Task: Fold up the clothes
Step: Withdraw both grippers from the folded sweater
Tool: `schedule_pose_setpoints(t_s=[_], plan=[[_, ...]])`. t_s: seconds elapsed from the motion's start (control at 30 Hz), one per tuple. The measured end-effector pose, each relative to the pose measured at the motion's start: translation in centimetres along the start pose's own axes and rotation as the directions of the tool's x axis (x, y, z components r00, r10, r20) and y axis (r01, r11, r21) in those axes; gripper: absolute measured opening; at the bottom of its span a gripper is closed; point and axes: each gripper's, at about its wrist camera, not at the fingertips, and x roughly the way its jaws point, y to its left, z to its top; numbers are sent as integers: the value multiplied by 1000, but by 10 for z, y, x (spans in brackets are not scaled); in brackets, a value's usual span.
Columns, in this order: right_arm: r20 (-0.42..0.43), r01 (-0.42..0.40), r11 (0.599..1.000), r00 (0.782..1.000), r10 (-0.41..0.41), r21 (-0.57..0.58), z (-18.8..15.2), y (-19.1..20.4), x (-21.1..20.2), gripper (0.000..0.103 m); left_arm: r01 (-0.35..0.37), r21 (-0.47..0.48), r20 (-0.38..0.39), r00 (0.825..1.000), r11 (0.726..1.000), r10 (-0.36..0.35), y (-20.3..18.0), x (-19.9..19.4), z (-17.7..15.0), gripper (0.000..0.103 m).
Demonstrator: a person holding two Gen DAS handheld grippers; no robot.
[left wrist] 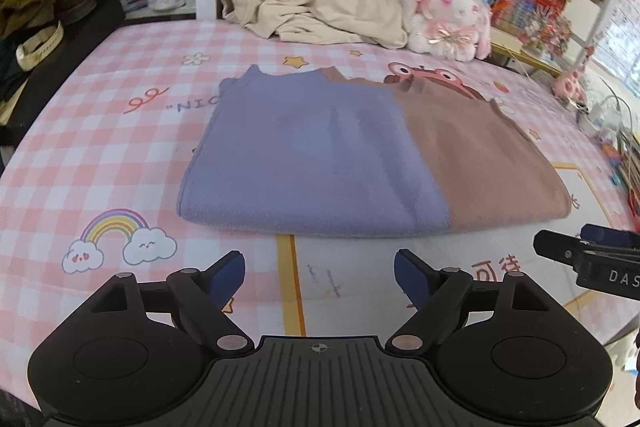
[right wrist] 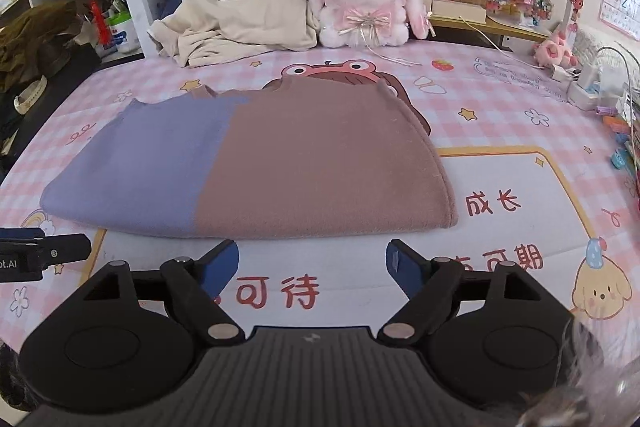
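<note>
- Bookshelves crowded with colourful books fill the far side of the room, and below them lies a bed covered by a pink checked sheet [right wrist: 500,115] printed with cartoon animals, stars and a rainbow.
- We hold two sets of tongs side by side over the near part of the bed, both angled downward.
- Our left tongs [left wrist: 319,273] stand wide open with nothing between their blue pads.
- Our right tongs [right wrist: 312,263] are likewise spread wide and empty.
- Just ahead of both tongs lies the folded sweater [right wrist: 256,163], half lilac and half dusty brown, flat on the sheet.
- Its long axis runs left to right across our view, with a thick folded edge facing the tongs.
- The lilac half sits straight ahead of the left tongs, and the brown half straight ahead of the right tongs, so each hand seems about equally near its own half.
- We judge any further fold would start from that near edge, which neither set of tongs touches.
- Beyond the sweater, a crumpled cream garment [right wrist: 240,23] waits unfolded beside a white and pink plush rabbit [right wrist: 366,3].
- How many layers the sweater holds is hidden, and its sleeves are out of sight.
- In the left view the picture is slightly blurred, and only the tip of the other tongs shows at the right edge.
</note>
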Motion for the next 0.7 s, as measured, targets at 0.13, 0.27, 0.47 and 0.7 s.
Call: schedule_pose_setpoints(t_s=[0.13, 0.27, 0.47, 0.7], plan=[[21, 8, 1000, 1000, -8, -5, -3, 5, -6, 84, -8, 5, 4, 1000, 1000, 8, 2, -4, -2, 86], [20, 19, 1000, 1000, -19, 8, -7, 6, -9, 91, -10, 16, -7, 1000, 1000, 10, 3, -4, -3, 90], [10, 24, 1000, 1000, -23, -19, -12, 13, -12, 91, 8, 28, -29, 1000, 1000, -7, 2, -4, -7, 92], [-13, 38, 998, 999, -39, -44, -17, 14, -12, 92, 12, 22, -42, 999, 1000, -11, -1, -3, -11, 92]])
